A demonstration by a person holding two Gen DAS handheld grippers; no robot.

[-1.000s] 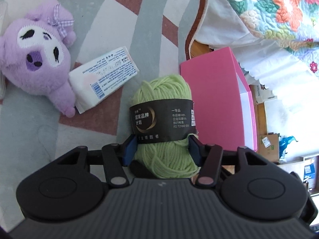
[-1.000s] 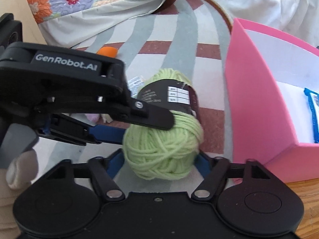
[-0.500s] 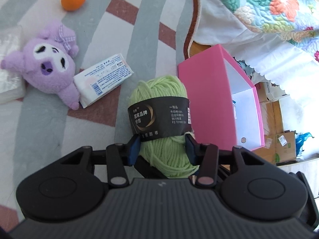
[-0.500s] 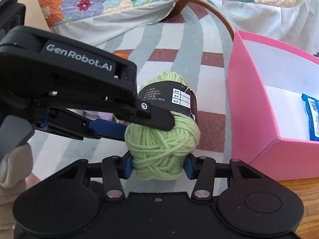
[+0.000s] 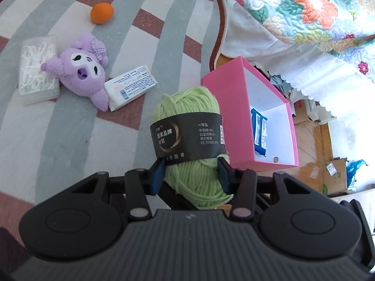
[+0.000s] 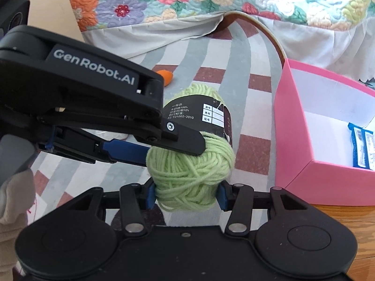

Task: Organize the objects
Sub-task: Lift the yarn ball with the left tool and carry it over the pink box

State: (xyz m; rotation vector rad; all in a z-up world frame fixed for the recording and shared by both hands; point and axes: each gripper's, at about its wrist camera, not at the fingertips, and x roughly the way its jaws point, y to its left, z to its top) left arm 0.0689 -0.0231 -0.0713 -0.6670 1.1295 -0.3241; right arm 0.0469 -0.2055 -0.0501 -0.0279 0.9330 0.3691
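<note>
Both tools grip the same green yarn ball: the left tool pinches its lower half between the blue pads, and the right tool clamps the loose-wound end from the other side, its pads pressed into the strands. Compared with a second ago the ball has been lifted clear of the rug; in the left wrist view the floor things have shrunk away, and the purple plush, the tissue pack, the clear packet and the orange now lie well below and apart. The pink box has also opened into view, showing its white inside with a blue packet at the bottom. That suggests the pick is done and the carry is under way; the ball sits just beside the box's near wall, not yet over the opening, so it likely needs shifting across and lowering before either grip eases
</note>
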